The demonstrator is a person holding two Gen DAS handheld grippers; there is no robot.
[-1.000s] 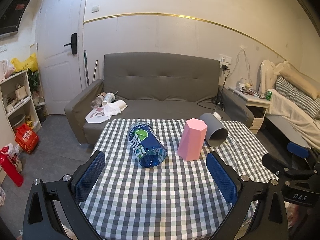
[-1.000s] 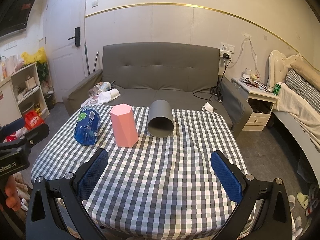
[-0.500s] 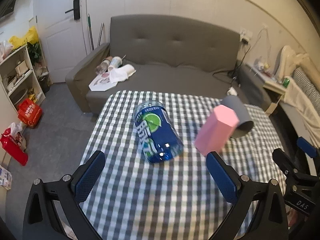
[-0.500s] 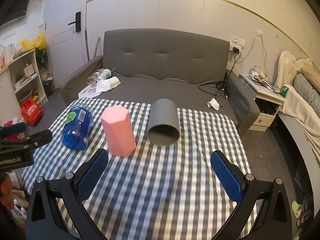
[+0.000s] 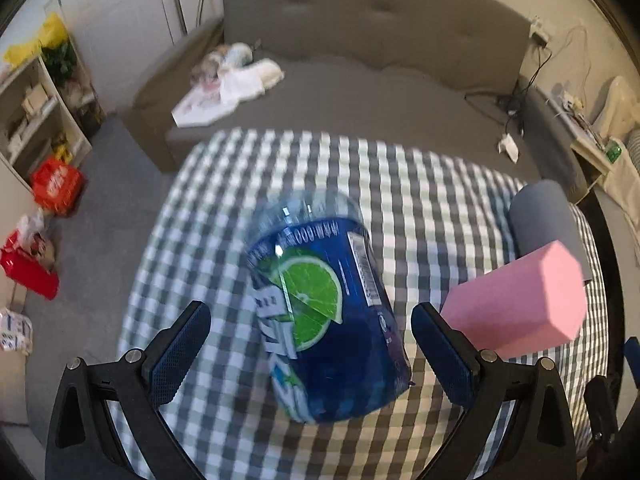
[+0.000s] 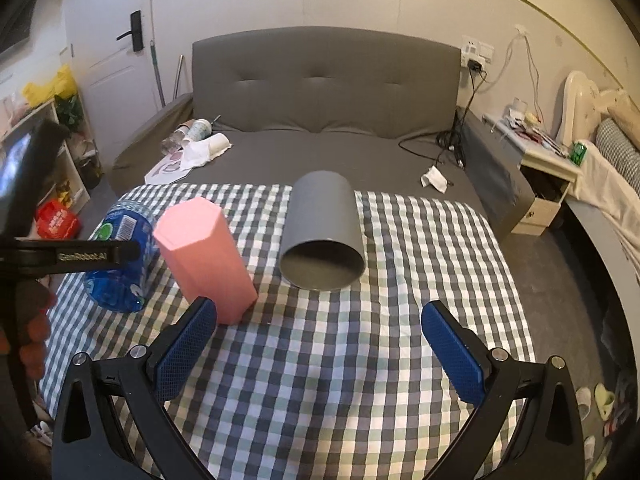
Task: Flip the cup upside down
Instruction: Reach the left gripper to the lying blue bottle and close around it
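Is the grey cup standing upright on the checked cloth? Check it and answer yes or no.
No, the grey cup lies on its side on the checked cloth, open mouth facing the right wrist camera.

Checked table (image 6: 360, 360) (bottle (image 6: 120, 264), cups (image 6: 324, 232))

On the checked tablecloth (image 6: 400, 300) the grey cup (image 6: 322, 228) lies on its side at twelve o'clock from the wide-open right gripper (image 6: 318, 344), its mouth facing the camera, with the upright pink cup (image 6: 204, 256) at ten o'clock and the lying blue bottle (image 6: 120, 256) beside it.
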